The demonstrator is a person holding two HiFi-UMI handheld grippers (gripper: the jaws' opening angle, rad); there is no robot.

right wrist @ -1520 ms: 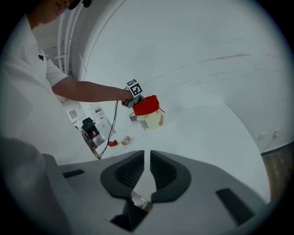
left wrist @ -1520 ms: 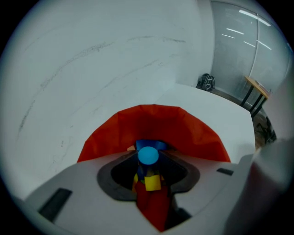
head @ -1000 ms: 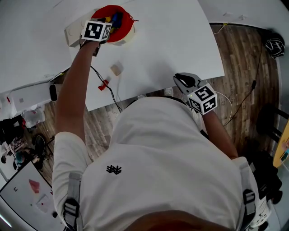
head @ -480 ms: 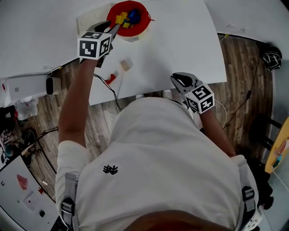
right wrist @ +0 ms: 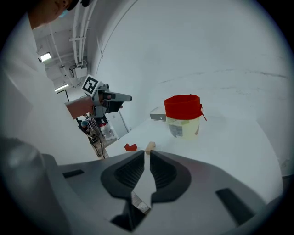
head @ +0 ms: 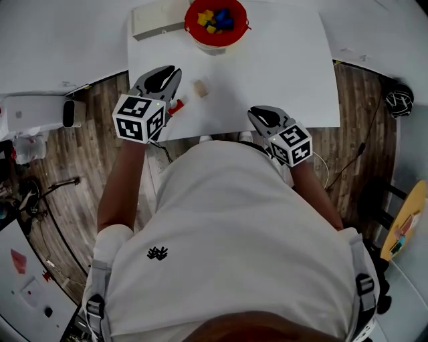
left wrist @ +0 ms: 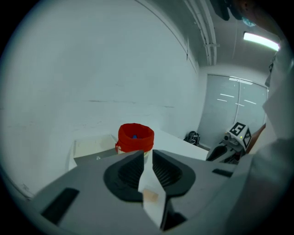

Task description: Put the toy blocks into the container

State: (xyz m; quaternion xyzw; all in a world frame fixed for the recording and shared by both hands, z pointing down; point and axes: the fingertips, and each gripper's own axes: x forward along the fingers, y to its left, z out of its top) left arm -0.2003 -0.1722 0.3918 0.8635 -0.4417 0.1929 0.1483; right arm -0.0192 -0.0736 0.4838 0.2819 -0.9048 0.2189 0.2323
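Observation:
A red container [head: 215,21] stands at the table's far side, holding yellow and blue blocks. On the white table lie a tan block [head: 200,87] and a red block [head: 175,105]. My left gripper [head: 162,75] hovers at the near left edge, just beside the red block. Its jaws are closing to a narrow gap with nothing between them. In the left gripper view the container [left wrist: 135,137] is straight ahead, and the tan block [left wrist: 150,196] shows below through the gap. My right gripper [head: 261,117] hangs at the near edge, shut and empty. Ahead of it lie the tan block [right wrist: 150,146] and red block [right wrist: 130,147].
A white box [head: 158,20] lies left of the container. The table's near edge [head: 234,130] runs just in front of both grippers, with wooden floor [head: 348,133] and cables on either side. A power strip [head: 70,112] sits on the floor at the left.
My left gripper has drawn back from over the red container to the table's near left edge, and its jaws have narrowed. The right gripper has barely moved.

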